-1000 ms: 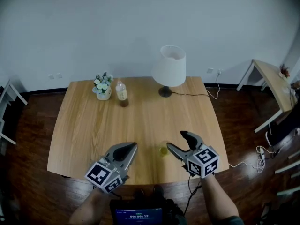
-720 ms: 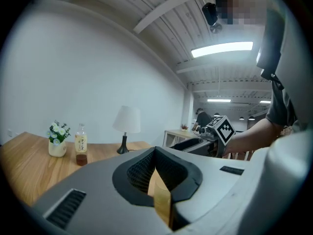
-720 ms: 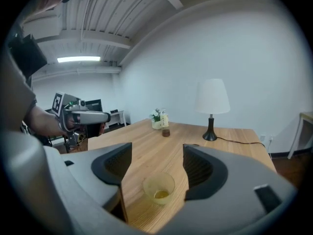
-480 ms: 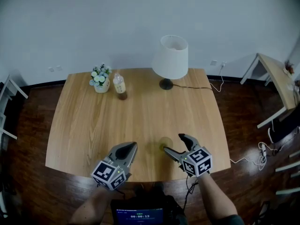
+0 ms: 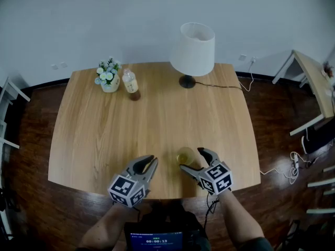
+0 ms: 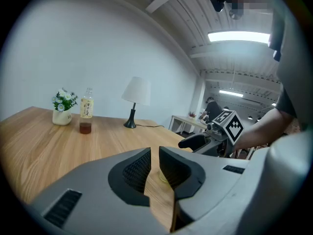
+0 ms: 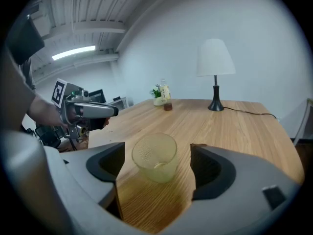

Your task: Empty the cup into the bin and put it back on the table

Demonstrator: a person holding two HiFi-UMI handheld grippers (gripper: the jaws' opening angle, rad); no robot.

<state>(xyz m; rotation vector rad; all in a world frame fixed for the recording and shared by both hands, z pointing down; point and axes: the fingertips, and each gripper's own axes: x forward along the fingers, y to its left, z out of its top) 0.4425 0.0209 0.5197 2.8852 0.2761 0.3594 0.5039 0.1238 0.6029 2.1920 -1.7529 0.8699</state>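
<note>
Your right gripper (image 5: 192, 159) had just been spreading its jaws wide around the cup (image 5: 185, 155) without touching it (translucent, yellowish, dimpled, upright near the table's (image 5: 104, 129) front edge). Your left gripper (image 5: 150, 161) had just parted its jaws to 1 narrow slit, empty.

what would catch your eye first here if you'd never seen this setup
The two marker-cubed grippers at the near edge of the wooden table: the right gripper has its jaws, which have just been opening, wide apart around a clear yellowish cup without touching it. The left gripper beside it is empty, its jaws just opened to a narrow gap. At the far edge stands a big white lamp.
</note>
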